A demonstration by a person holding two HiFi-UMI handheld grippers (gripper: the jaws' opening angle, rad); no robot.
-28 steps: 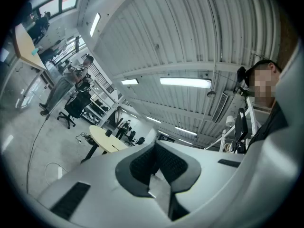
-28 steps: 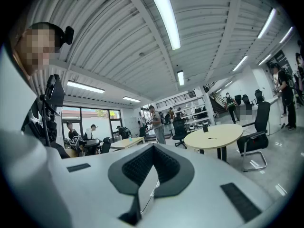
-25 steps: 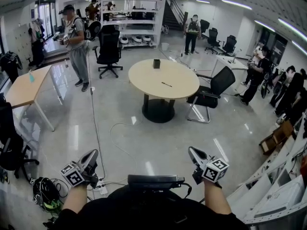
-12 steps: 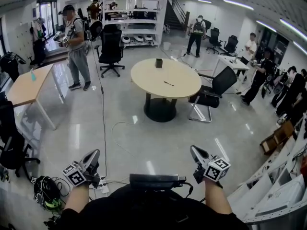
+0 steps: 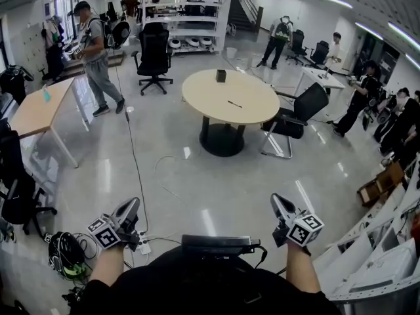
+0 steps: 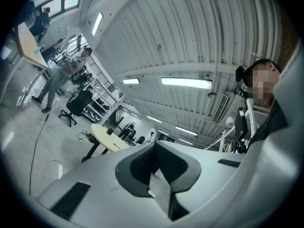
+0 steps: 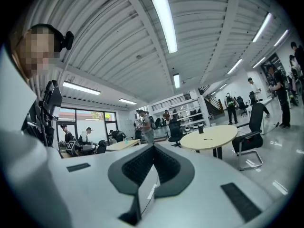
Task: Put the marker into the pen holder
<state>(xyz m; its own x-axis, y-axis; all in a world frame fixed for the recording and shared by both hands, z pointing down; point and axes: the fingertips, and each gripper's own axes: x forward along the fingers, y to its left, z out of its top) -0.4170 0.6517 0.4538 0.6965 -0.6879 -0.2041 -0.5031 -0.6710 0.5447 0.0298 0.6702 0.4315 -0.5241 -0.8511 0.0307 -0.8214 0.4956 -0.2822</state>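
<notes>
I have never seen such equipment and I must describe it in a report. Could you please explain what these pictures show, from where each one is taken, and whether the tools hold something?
There is no robot here: a person holds a two-jaw tool in each hand. The wide picture comes from a camera on the person's head. It looks down at the left gripper and the right gripper. The cubes with square markers are parts of them.

The other two pictures come from a small camera riding on each gripper, looking along its jaws. In both, the jaws are together with nothing between them, so nothing is held.

Far ahead across the floor stands a round table. On it are a dark pen holder and, lying apart from it, a thin marker. Neither gripper is near them yet.
</notes>
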